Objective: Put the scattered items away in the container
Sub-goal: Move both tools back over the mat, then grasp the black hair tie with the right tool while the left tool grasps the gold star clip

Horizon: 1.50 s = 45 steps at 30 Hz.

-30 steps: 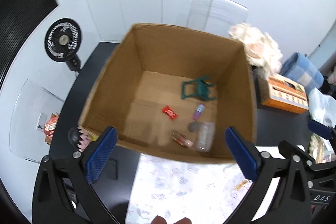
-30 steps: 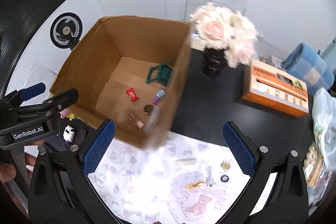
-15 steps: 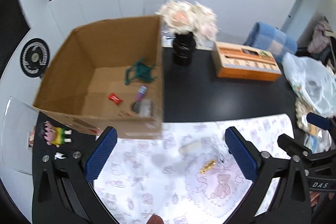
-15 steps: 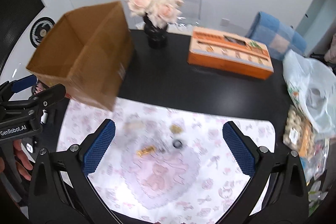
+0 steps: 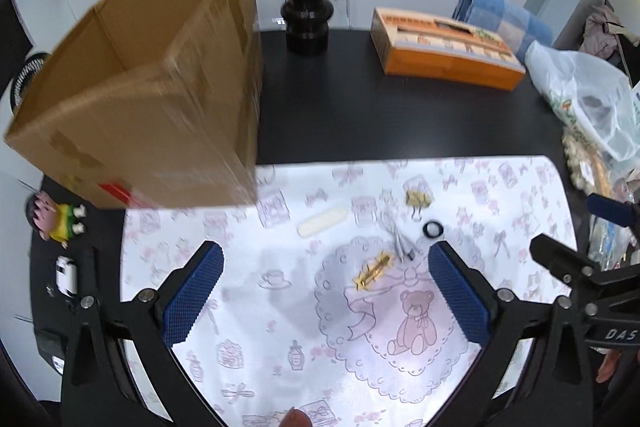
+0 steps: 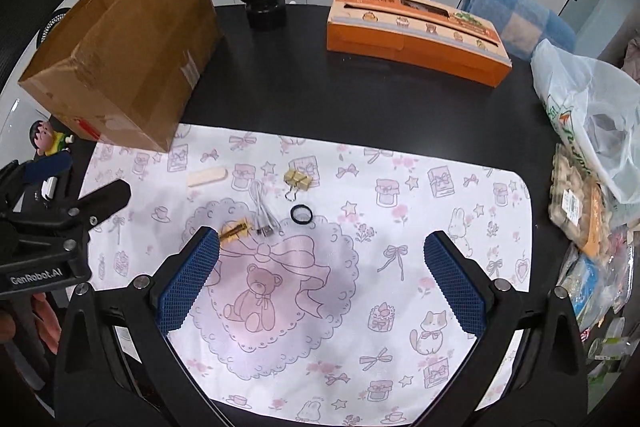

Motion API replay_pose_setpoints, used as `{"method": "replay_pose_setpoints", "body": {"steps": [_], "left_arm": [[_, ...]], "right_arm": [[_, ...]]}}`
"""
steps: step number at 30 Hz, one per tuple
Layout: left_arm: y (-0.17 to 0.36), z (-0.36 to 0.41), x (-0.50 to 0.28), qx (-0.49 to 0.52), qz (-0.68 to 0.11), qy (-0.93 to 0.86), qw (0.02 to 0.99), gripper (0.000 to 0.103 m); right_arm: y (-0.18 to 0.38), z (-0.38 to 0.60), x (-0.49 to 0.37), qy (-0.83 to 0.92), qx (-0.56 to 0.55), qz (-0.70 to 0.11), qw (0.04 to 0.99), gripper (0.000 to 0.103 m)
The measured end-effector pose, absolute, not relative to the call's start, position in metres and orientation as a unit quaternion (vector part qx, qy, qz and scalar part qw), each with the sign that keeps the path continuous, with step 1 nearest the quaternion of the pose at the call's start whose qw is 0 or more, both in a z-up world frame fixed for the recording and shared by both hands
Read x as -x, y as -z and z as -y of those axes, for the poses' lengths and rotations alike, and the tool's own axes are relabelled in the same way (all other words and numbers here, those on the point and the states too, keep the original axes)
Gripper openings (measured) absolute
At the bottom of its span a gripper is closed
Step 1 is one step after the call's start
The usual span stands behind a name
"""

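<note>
Black table (image 6: 360,99) under a printed mat (image 6: 400,227)

On the table directly — cardboard box (image 6: 132,47), black vase (image 6: 262,1), orange carton (image 6: 416,27), plastic bag (image 6: 592,115), a figurine (image 6: 46,139) (left edge); the mat carries the small scattered items.

**Scattered items and container on the printed cloth**

Brown cardboard box (image 6: 132,51) — upright at the cloth's far-left corner. On the cloth, close together: cream oblong eraser-like bar (image 6: 207,175), gold binder clip (image 6: 297,180), coiled white cable (image 6: 262,213), black ring (image 6: 301,214), gold hair clip (image 6: 236,229) — all lying flat.
</note>
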<state>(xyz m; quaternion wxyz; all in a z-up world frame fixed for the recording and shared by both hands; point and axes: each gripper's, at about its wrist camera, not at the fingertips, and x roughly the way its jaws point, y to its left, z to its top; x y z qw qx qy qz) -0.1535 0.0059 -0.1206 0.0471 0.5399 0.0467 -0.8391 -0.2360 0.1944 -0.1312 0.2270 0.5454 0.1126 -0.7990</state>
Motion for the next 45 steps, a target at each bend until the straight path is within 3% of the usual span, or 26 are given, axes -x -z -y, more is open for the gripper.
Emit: {"method": "replay_pose_setpoints", "body": {"steps": [26,32,33,39,41,45], "left_arm": [[0.184,-0.004,0.151,-0.58,-0.069,0.811,0.036,0.102],[0.215,-0.017,0.161,-0.601,-0.076,0.795,0.025,0.102],[0.219,-0.019,0.163,-0.605,-0.077,0.792,0.022,0.102],[0.237,-0.035,0.174,-0.623,-0.072,0.779,0.009,0.095],[0.241,-0.036,0.177,-0.63,-0.076,0.773,0.008,0.081],[0.249,-0.041,0.181,-0.641,-0.07,0.765,0.009,0.065]], "right_arm": [[0.199,-0.203,0.258,0.772,-0.581,-0.105,0.235,0.103],[0.224,-0.198,0.272,0.759,-0.598,-0.109,0.233,0.095],[0.228,-0.197,0.274,0.757,-0.601,-0.109,0.233,0.089],[0.247,-0.191,0.285,0.746,-0.612,-0.114,0.235,0.073],[0.249,-0.187,0.286,0.743,-0.613,-0.118,0.241,0.067],[0.256,-0.176,0.286,0.737,-0.614,-0.13,0.252,0.059]]}}
